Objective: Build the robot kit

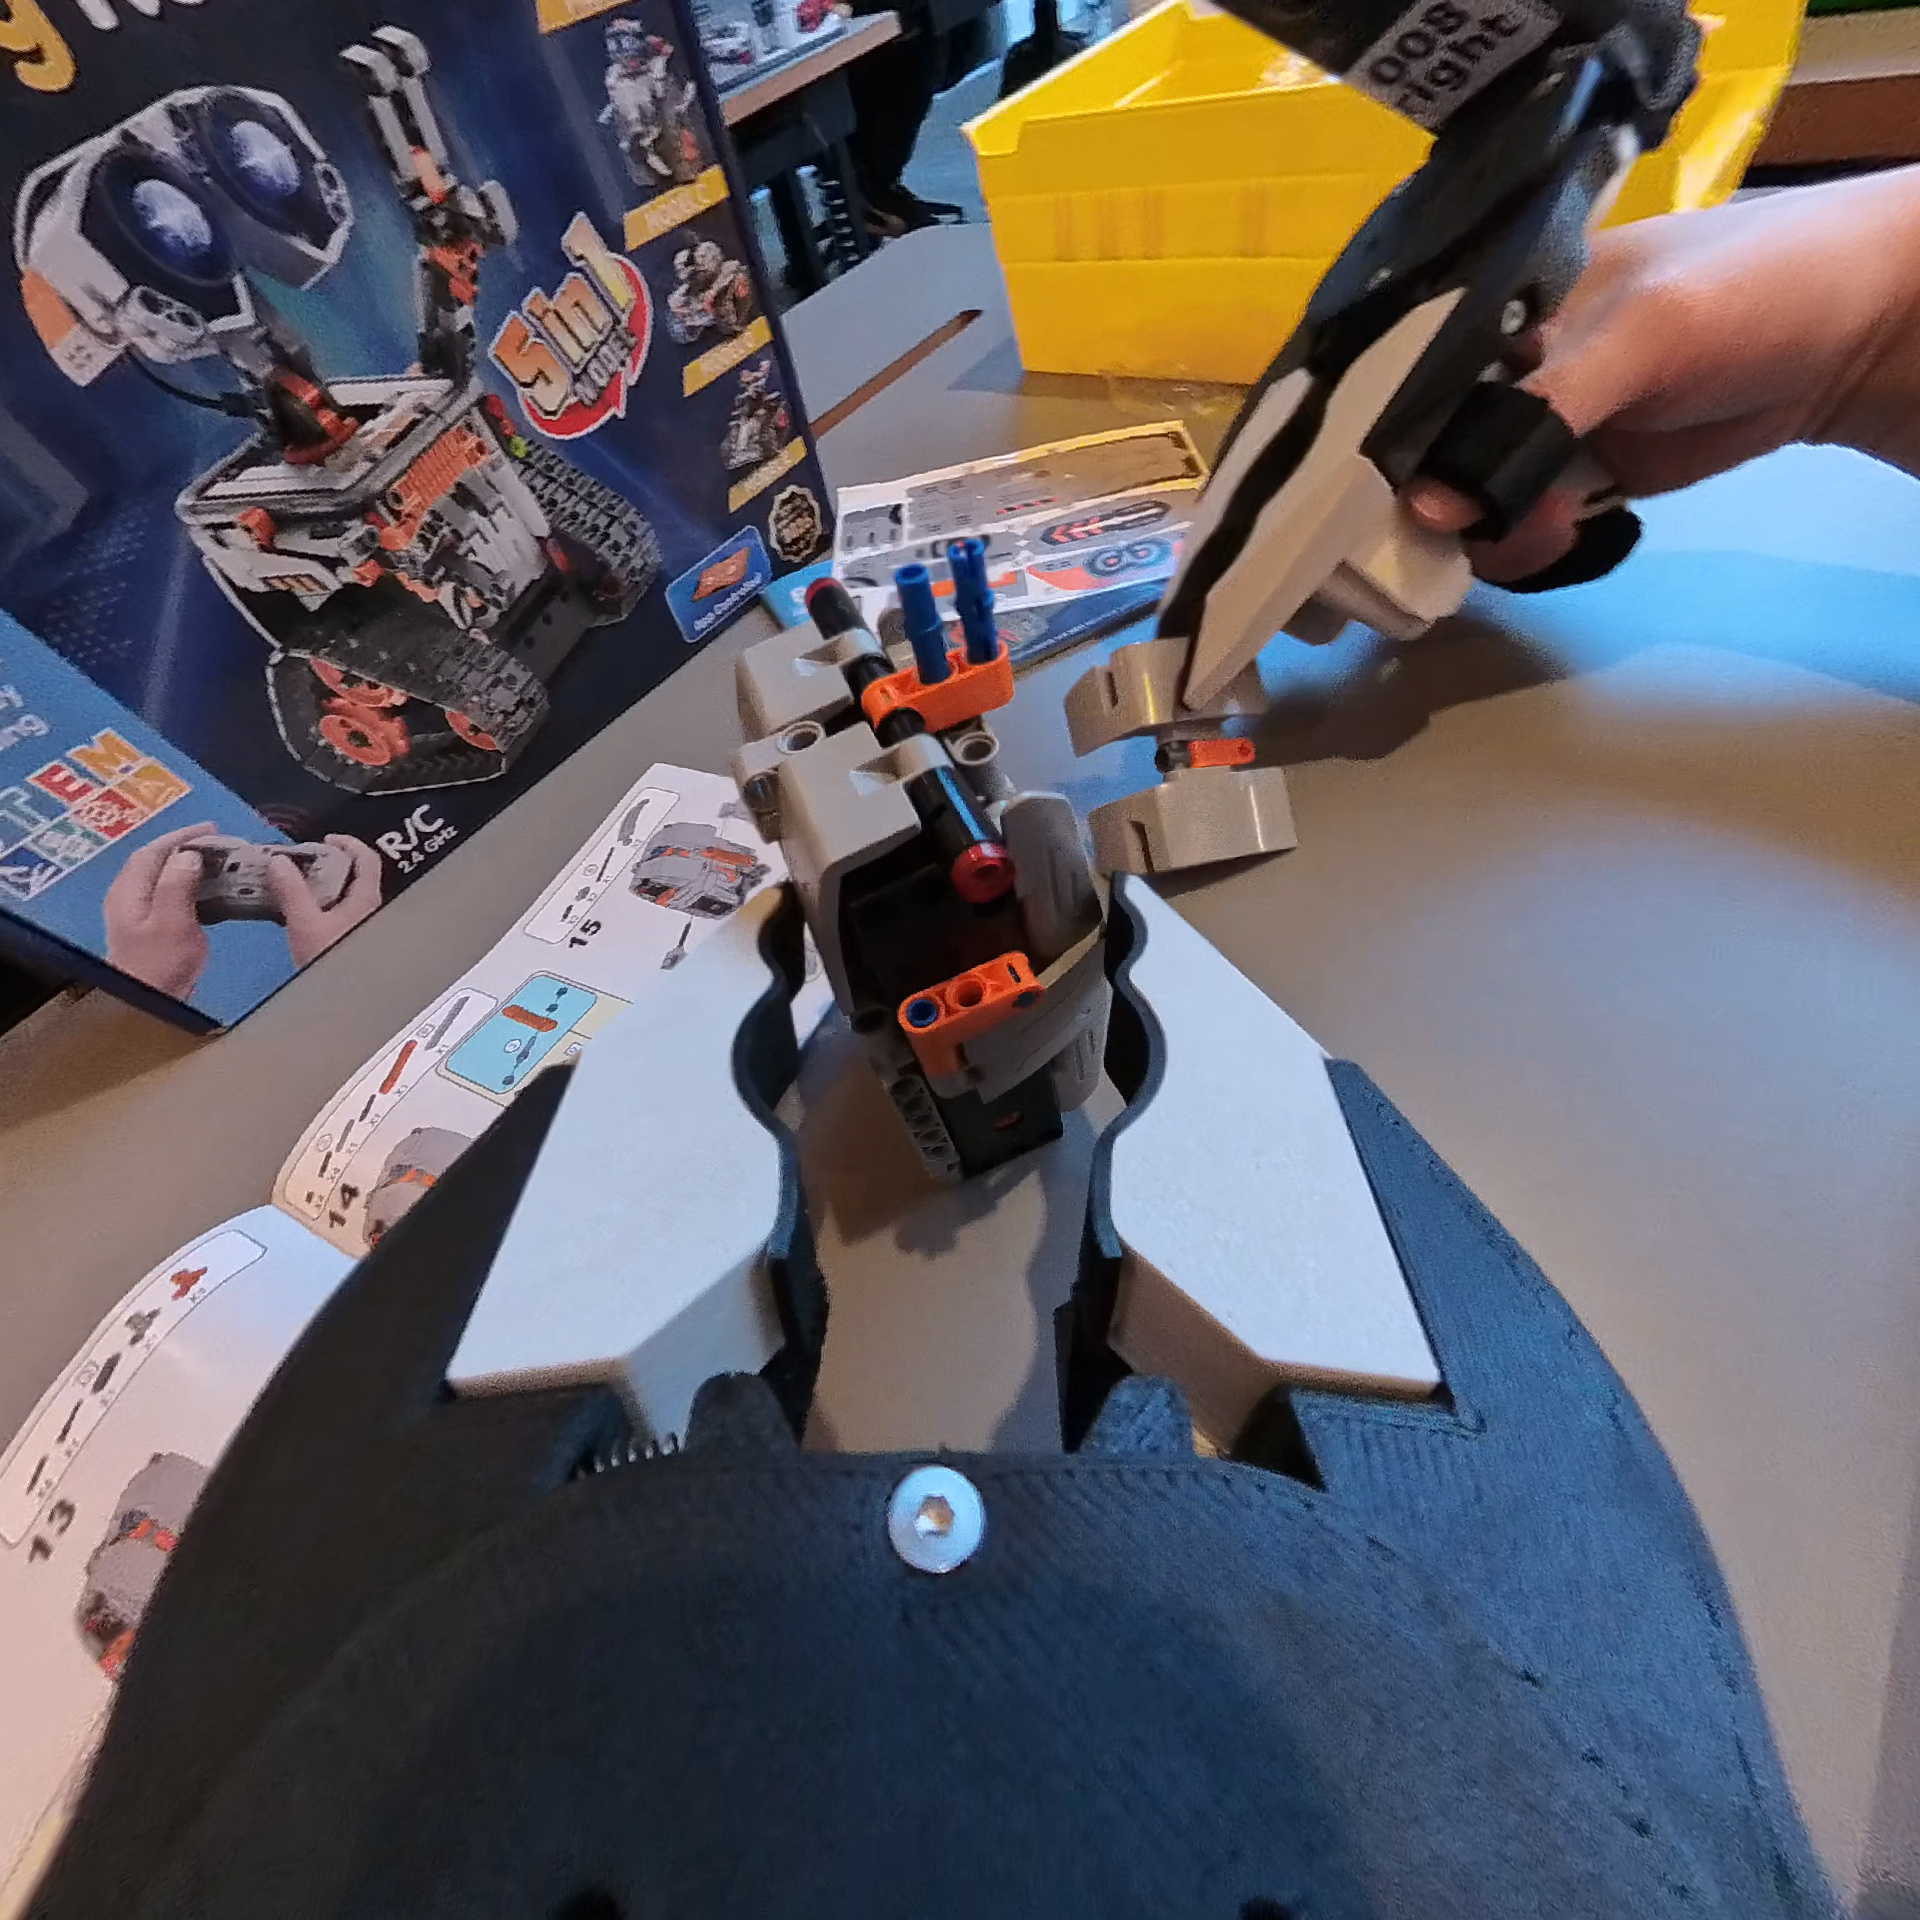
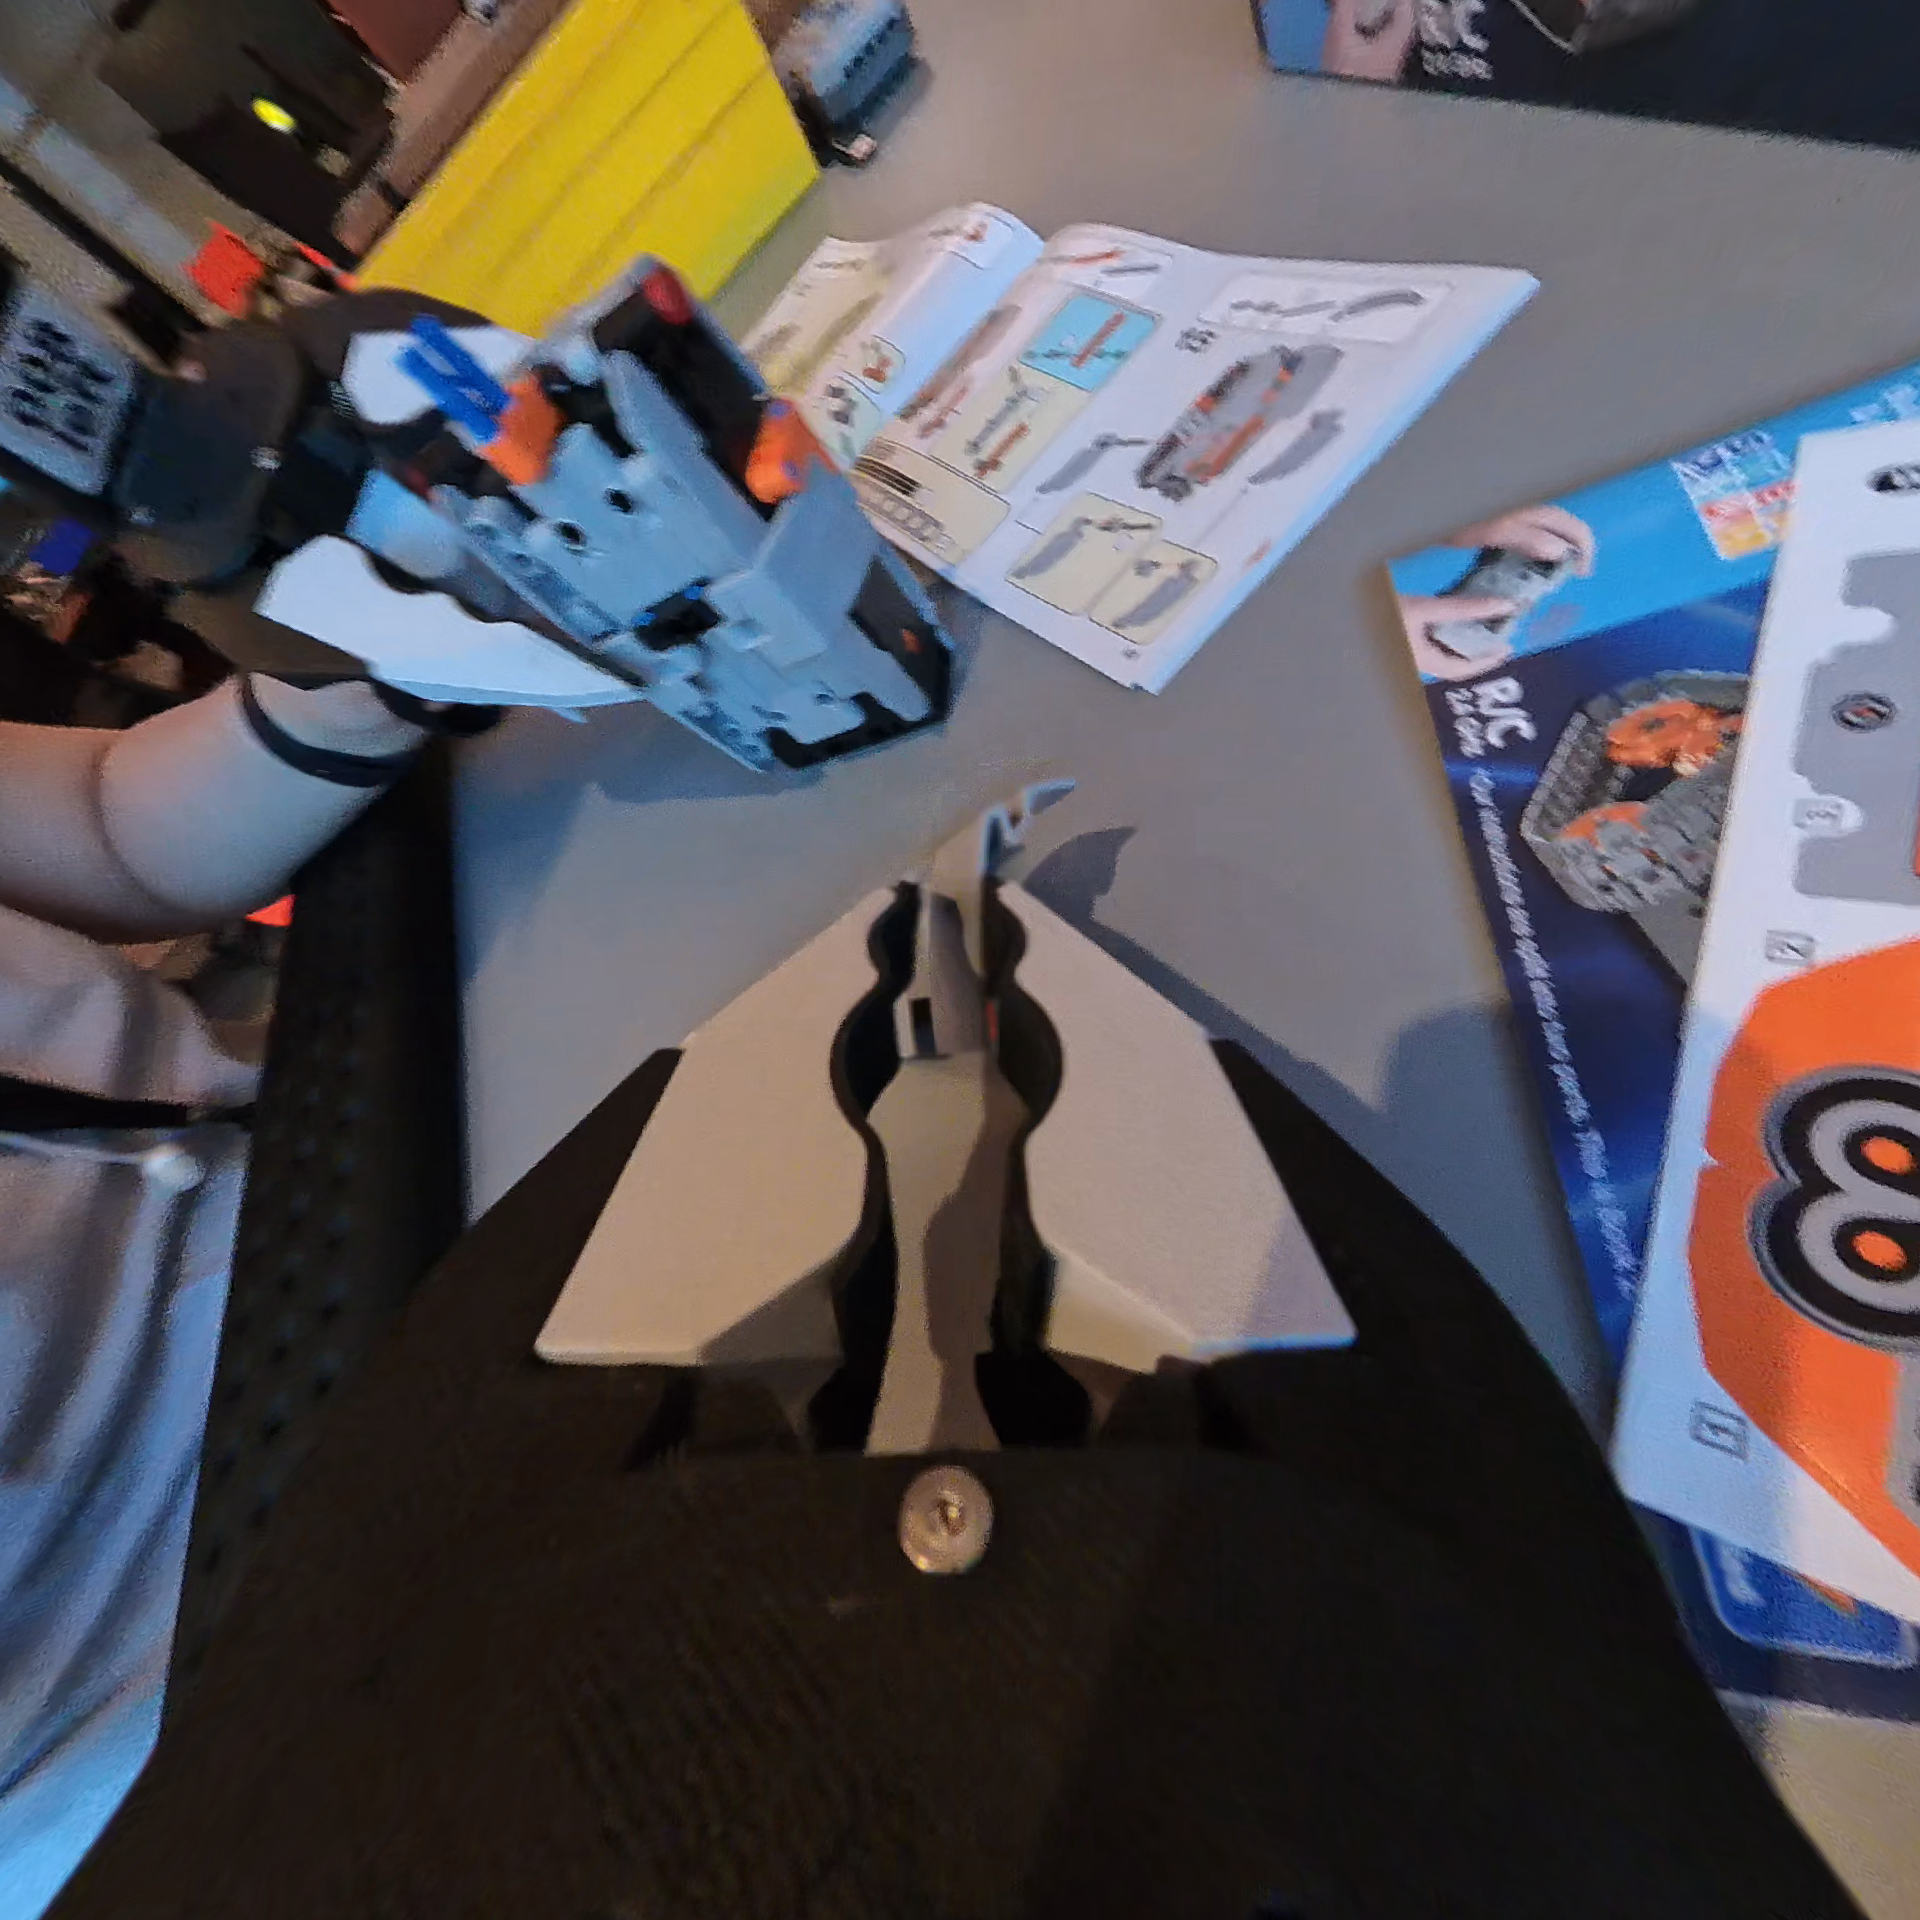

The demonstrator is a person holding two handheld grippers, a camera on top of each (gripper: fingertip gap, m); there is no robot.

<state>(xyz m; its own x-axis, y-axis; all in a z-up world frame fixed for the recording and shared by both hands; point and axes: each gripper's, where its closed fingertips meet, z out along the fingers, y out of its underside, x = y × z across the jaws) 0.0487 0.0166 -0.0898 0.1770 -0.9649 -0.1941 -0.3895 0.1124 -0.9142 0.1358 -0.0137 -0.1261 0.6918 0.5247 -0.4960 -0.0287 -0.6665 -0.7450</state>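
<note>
Here left claw [image 1: 951, 935] grips brick assembly [image 1: 925, 894]; right claw [image 2: 951, 904] pinches grey part [image 2: 951, 997].

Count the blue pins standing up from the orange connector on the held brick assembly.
2. Both blue plastic pins stand side by side in the orange connector beam at the far end of the grey brick assembly clamped by the left gripper. Others may be hidden inside.
</note>
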